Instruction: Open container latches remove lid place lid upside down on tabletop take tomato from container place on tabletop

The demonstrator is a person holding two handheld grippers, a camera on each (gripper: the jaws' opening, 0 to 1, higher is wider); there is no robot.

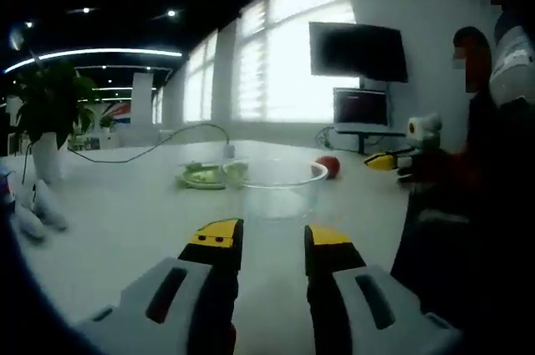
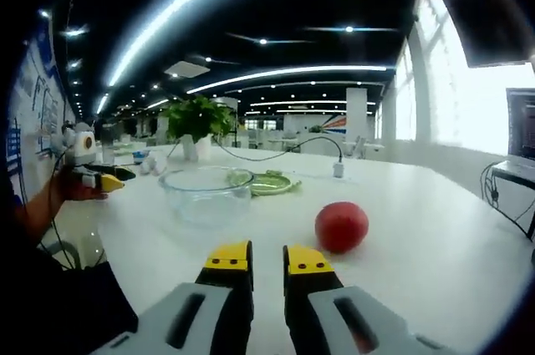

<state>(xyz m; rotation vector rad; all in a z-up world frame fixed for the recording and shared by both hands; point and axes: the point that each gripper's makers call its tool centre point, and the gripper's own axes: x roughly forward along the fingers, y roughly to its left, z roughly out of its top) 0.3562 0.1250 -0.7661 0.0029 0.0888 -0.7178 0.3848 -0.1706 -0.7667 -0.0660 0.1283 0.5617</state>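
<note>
On the white worktop (image 2: 435, 238), the tomato (image 2: 341, 226) rests beside the lidless glass container (image 2: 206, 192), lid (image 2: 269, 182) behind; left tool (image 1: 272, 242) and right tool (image 2: 267, 263), released, grasp nothing, task apparently complete.

Past the left gripper (image 1: 272, 242), the container's (image 1: 280, 184) near wall hid part of the green lid (image 1: 201, 175) behind it, and the lid's latches were too small to make out. The right gripper (image 1: 386, 161), off to the right, was blurred, its jaws' gap unreadable. A person's sleeve (image 1: 512, 63) was cut off by the edge.
</note>
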